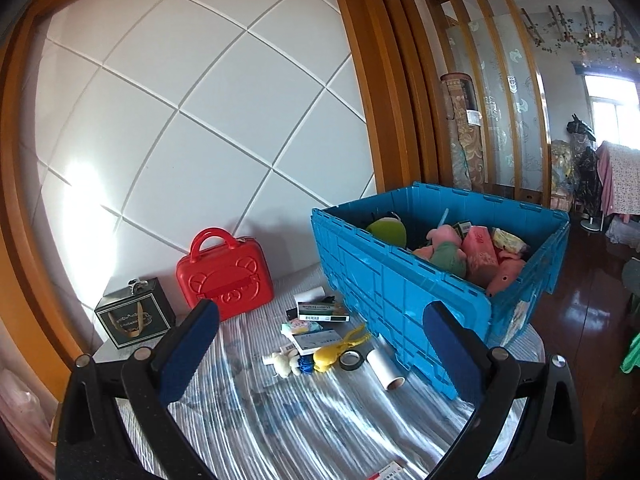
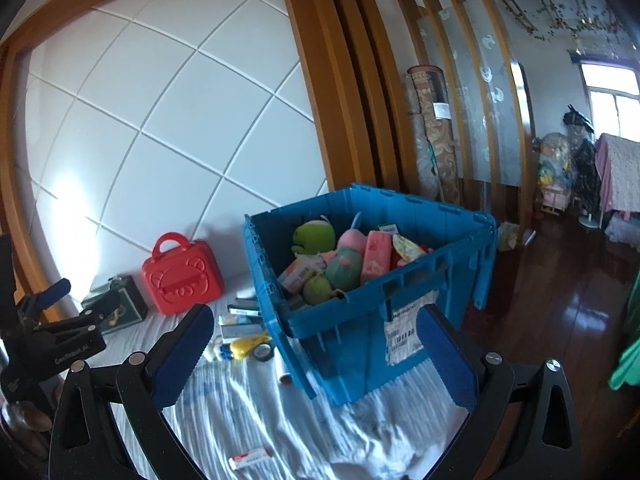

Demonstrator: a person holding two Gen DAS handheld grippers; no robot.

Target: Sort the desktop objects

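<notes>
A blue crate [image 1: 404, 292] [image 2: 352, 320] full of plush toys [image 1: 444, 248] and packets stands on the cloth-covered table [image 1: 280, 412]. Left of it lies a heap of small items: boxes [image 1: 322, 314], a yellow clip [image 1: 352, 340], a tape roll [image 1: 351, 360], a white roll [image 1: 386, 369], a small plush [image 1: 285, 363]. My left gripper [image 1: 320, 344] is open and empty, held above the heap. My right gripper [image 2: 312, 352] is open and empty, held above the crate's near corner. The left gripper also shows at the left of the right wrist view [image 2: 60, 312].
A red case [image 1: 224, 276] [image 2: 182, 278] and a dark gift box [image 1: 134, 316] stand by the white panelled wall. A small red-and-white tube [image 2: 251, 457] lies on the near cloth. Wooden floor and room clutter lie to the right.
</notes>
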